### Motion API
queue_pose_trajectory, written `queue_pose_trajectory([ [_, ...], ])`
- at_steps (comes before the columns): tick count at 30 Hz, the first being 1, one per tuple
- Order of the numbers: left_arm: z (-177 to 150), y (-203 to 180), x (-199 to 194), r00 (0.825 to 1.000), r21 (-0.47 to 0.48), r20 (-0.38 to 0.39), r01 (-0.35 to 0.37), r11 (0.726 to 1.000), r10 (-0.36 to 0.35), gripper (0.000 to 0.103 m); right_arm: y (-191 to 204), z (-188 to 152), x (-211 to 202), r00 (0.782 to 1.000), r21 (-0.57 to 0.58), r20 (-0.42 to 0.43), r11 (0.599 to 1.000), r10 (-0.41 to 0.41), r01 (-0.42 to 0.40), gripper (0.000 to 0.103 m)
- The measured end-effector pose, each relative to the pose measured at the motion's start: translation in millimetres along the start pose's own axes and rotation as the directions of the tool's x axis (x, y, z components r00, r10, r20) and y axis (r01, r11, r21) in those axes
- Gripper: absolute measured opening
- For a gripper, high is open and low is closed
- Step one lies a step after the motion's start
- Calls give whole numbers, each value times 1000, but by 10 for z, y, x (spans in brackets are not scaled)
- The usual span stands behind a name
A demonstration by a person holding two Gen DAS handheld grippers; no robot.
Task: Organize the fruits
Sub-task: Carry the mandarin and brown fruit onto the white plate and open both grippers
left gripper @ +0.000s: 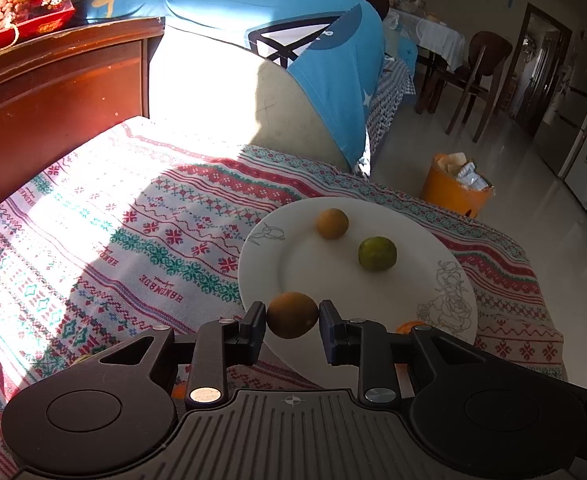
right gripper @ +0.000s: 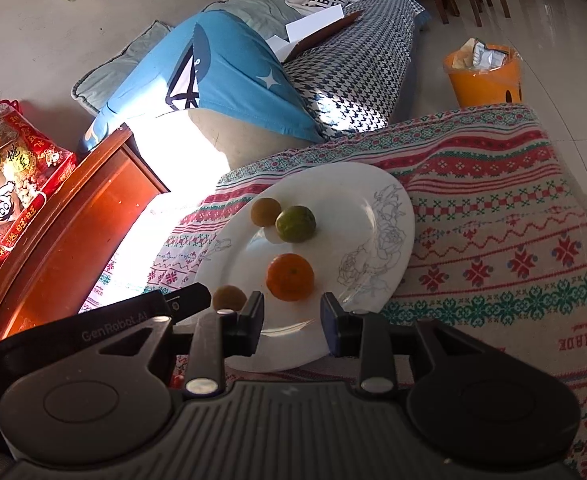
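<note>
On plate (right gripper: 365, 184): 1 orange fruit (right gripper: 290, 277) | 1 green (right gripper: 295, 224) | 2 brownish (right gripper: 266, 211)

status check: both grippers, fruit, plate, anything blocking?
Left gripper shut on brown fruit over plate rim. Right gripper open, empty, orange just ahead. Green fruit, small brown fruit on plate. Nothing blocking.

The left gripper (left gripper: 292, 330) was matte black: two blocky fingers (left gripper: 252, 332) on hinged links, silver round screws at the pivots. Behind the fingers sat a ribbed grey plate with a small crosshair mark, flanked by two round black housings. The right gripper (right gripper: 292, 326) looked the same. Left of its fingers, the other gripper's black body read "GenRobot.AI" in grey.
</note>
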State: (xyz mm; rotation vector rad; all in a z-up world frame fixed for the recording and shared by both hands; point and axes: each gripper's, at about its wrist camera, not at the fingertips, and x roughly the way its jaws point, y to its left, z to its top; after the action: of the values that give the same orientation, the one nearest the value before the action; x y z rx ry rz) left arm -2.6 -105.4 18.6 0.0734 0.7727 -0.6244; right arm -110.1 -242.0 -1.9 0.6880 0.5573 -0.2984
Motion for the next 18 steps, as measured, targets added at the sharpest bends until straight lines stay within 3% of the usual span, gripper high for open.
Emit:
queue_pose_trajectory([
  [4, 36, -8, -26, 1000, -10, 17, -5, 1000, 6, 39, 9, 6, 1, 1000, -3, 0, 1000, -3, 3, 33],
  [18, 65, 38, -283, 999, -10, 37, -35, 999, 35, 49, 82, -59, -92, 1000, -43, -14, 999, -2, 1, 33],
])
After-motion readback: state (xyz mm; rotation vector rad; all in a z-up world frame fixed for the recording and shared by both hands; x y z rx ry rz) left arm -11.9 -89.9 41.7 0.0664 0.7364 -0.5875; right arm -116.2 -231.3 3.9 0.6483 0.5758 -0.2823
